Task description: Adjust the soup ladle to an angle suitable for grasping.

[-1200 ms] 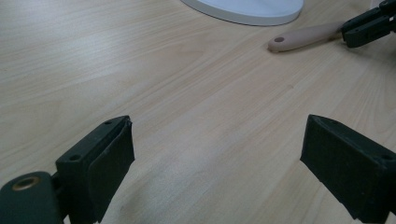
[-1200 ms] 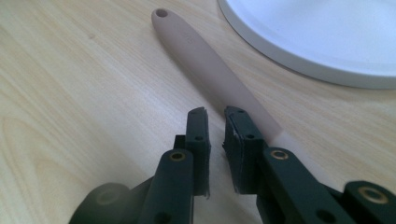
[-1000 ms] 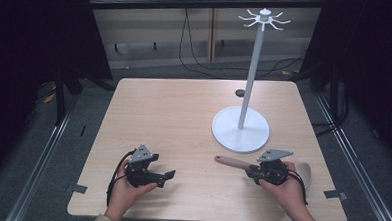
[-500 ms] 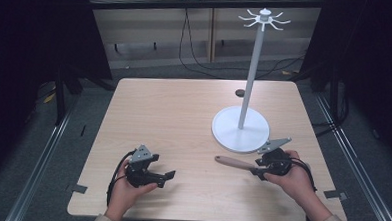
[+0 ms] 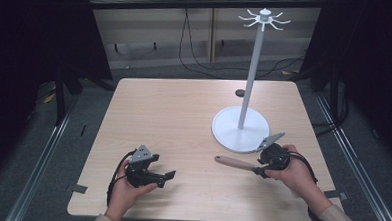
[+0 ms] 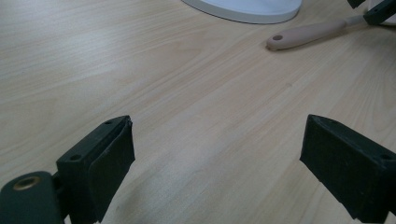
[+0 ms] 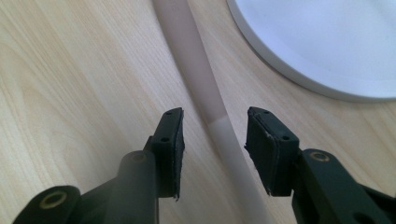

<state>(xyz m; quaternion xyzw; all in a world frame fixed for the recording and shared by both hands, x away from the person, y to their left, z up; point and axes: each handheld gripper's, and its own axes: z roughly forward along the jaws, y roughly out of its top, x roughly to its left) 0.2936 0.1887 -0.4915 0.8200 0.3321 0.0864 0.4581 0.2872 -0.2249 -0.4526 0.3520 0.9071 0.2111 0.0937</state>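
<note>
My right gripper straddles utensil handle, jaws just opened, pads clear, no grip. Utensil flat on table beside white stand. My left gripper open, idle. Pickup and hanging left.

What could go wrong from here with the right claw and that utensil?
1. The right claw straddles the utensil handle with its pads off it, jaws having just opened; closing off-centre could push the handle sideways instead of gripping it.
2. The white stand base sits right beside the claw; a lift or swing could knock it.
3. The tall pole might wobble if the base is bumped.
</note>
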